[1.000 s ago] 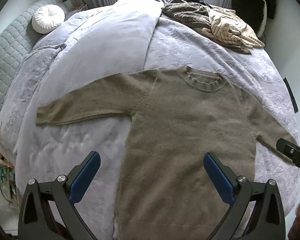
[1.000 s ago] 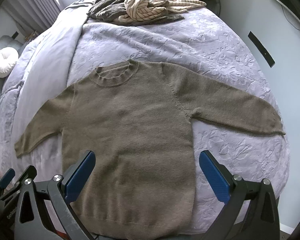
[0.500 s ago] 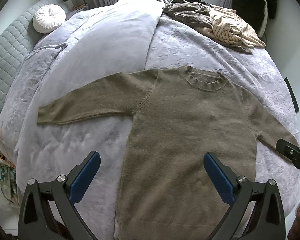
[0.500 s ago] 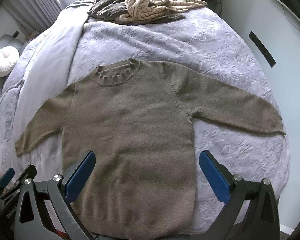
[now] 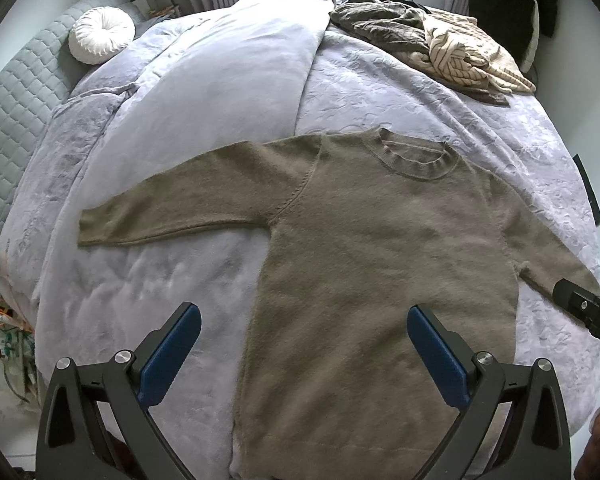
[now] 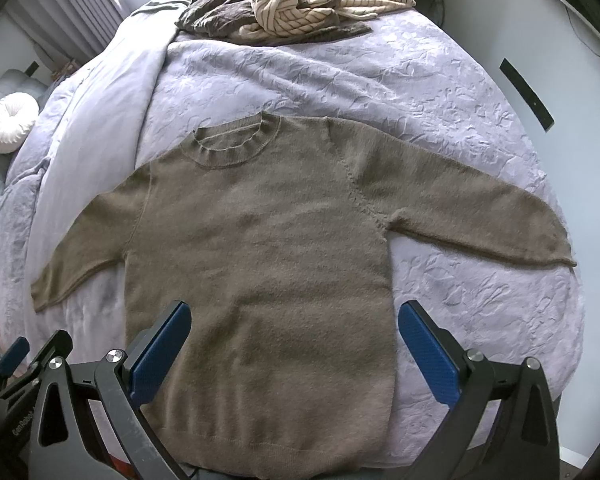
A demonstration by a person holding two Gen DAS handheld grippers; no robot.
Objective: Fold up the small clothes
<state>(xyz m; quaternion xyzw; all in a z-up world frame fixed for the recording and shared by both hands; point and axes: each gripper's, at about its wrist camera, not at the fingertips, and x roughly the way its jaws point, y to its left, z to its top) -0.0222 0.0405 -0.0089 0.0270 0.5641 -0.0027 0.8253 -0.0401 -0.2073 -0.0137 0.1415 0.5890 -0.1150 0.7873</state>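
Olive-brown knitted wool, a crew-neck sweater (image 5: 380, 264), lies face up and spread flat on the lavender quilted bed (image 6: 380, 76), both sleeves stretched out to the sides and the hem at the near edge. Over the past second almost nothing has shifted: the garment has kept its place and both views have crept only slightly, so I judge that folding has not begun. The left tool (image 5: 304, 354) hovers above the hem with its blue pads spread wide, gripping nothing; the right tool (image 6: 294, 350) is spread likewise over the lower body. A heap of striped cream and brown clothes (image 6: 296, 8), probably unfolded, waits at the far end.
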